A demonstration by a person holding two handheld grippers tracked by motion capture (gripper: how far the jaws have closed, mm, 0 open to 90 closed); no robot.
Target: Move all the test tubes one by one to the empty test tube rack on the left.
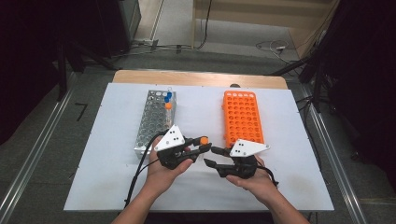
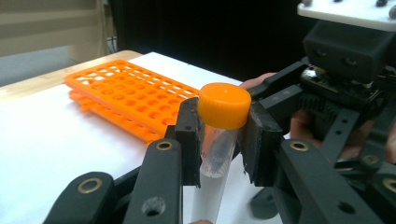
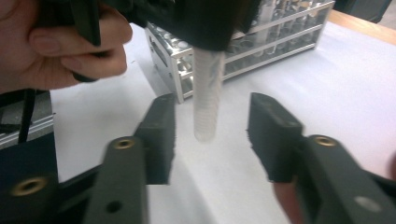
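Orange-capped clear plastic tube is sitting clamped just under its cap in the left gripper, just in front of the orange plastic rack. Right gripper is holding its jaws apart on either side of the tube's lower end, not touching it.

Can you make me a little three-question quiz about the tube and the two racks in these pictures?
1. True or false: the left gripper is shut on the tube.
2. What colour is the tube's cap?
3. Which rack has tubes in it: A the metal rack, B the orange rack?

Key: 1 true. 2 orange. 3 A. The right gripper has its jaws apart, with the tube's tip between them, untouched.
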